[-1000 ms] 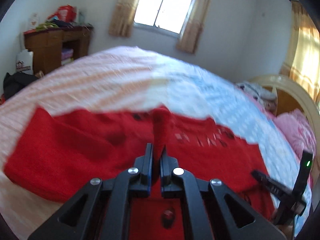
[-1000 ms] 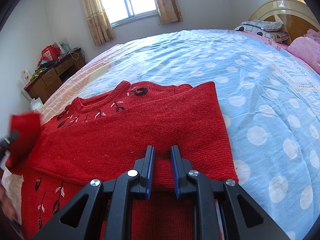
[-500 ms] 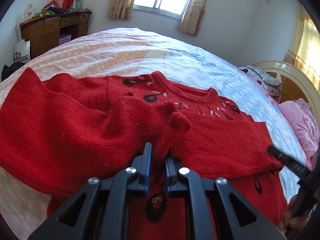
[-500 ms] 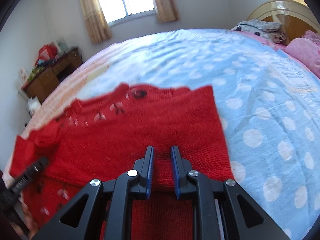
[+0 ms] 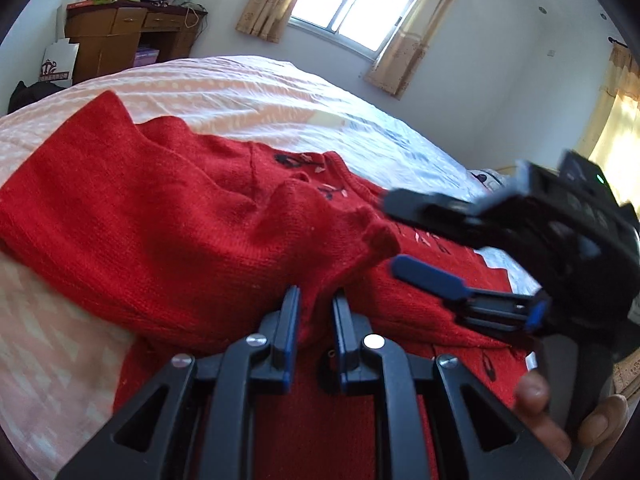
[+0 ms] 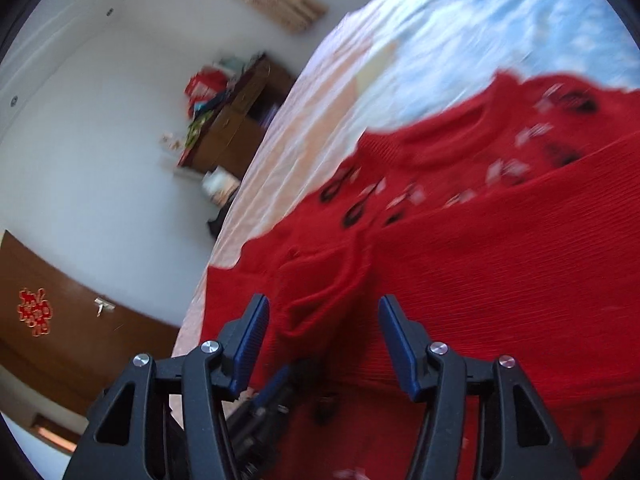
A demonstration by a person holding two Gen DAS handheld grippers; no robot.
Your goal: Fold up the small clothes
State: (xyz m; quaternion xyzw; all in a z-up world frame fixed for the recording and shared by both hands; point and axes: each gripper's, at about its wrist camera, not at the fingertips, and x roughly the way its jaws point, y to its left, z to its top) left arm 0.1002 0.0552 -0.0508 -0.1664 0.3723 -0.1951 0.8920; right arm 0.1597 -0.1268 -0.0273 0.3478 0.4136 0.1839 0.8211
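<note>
A red knitted sweater (image 5: 180, 240) with dark flower motifs lies flat on the bed (image 5: 240, 88). Its left sleeve is drawn across the chest. My left gripper (image 5: 316, 291) sits low over the sweater, its jaws close together with the sleeve fabric bunched between them. The sleeve cuff (image 5: 380, 236) pokes out just beyond them. My right gripper (image 5: 391, 232) comes in from the right, held by a person's hand (image 5: 540, 408). Its jaws are opening and stand wide on either side of the cuff, without pressing it. In the right wrist view the right gripper (image 6: 323, 299) frames the cuff (image 6: 316, 276) on the sweater (image 6: 520, 260).
The bed (image 6: 320, 100) has a pink and blue dotted sheet. A wooden desk (image 5: 120, 36) piled with things stands against the far wall, left of a curtained window (image 5: 356, 4). A brown door (image 6: 60, 320) is beyond the bed's left edge.
My right gripper has swung left from the sweater's right side to the sleeve cuff, and its jaws have spread wide. My left gripper has sunk a little, bringing the sleeve down over the chest.
</note>
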